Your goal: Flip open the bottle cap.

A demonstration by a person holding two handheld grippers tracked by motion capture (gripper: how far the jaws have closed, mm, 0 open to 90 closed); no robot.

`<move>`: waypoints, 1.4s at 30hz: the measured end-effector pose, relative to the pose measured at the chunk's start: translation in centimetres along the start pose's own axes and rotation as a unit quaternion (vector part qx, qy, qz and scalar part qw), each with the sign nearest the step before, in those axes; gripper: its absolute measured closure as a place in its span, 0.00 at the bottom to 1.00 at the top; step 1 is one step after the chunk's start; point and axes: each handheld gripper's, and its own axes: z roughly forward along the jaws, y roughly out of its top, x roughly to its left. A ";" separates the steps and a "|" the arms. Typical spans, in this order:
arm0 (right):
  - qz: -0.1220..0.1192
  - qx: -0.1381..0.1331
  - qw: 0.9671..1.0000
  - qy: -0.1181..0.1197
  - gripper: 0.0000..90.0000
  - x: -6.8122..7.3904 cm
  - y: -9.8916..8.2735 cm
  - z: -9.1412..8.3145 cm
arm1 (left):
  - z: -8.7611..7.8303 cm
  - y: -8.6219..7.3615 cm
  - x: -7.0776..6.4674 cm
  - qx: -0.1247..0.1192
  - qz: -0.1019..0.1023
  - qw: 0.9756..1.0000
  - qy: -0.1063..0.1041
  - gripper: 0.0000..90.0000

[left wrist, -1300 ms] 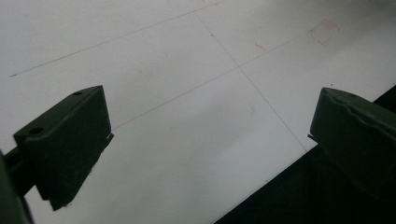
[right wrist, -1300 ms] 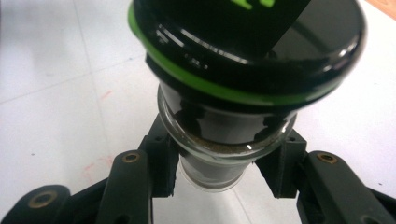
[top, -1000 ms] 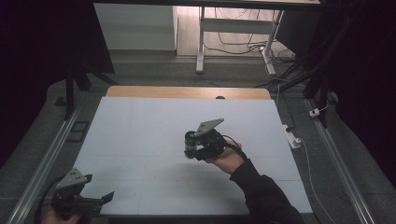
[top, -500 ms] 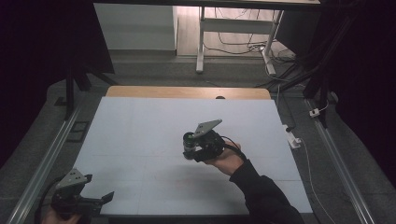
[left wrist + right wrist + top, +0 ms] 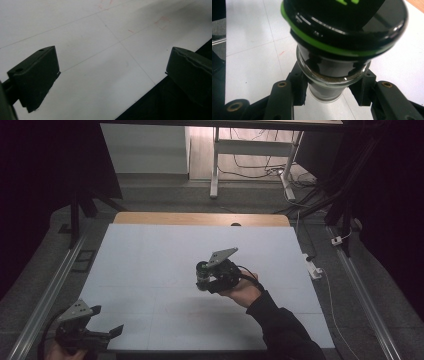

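Gripping only the narrow glass neck, the right gripper held a dark jar with a green-ringed black lid above the middle of the desk; its top-heavy weight could tip it loose, I judged. Near the desk's front left corner, the left gripper had its fingers spread wide, empty.

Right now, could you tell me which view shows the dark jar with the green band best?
The right gripper view: the jar sits close up there, its glass neck clamped in the right claw. The high view shows it small and dark in that claw. The left gripper view looks at the white table.
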 end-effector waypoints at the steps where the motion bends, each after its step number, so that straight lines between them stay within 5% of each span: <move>1: 0.000 0.000 1.000 0.000 0.59 0.0 0.0 0.0 | 0.0 0.1 0.0 0.000 0.002 1.000 -0.005 0.00; 16: -0.003 0.000 1.000 0.000 0.59 0.1 0.2 0.0 | 0.8 1.7 -0.5 -0.027 0.038 0.997 -0.054 0.00; 23: -0.006 0.000 1.000 0.001 0.59 0.2 0.4 0.1 | 1.6 3.1 -1.2 -0.040 0.059 0.994 -0.082 0.00; 32: -0.007 0.002 1.000 0.004 0.59 0.3 0.4 0.3 | 2.7 4.8 -1.7 -0.036 0.070 0.993 -0.088 0.00; 42: -0.004 0.001 1.000 0.005 0.59 0.3 0.6 0.5 | 3.6 7.4 -2.6 -0.049 0.085 0.989 -0.109 0.00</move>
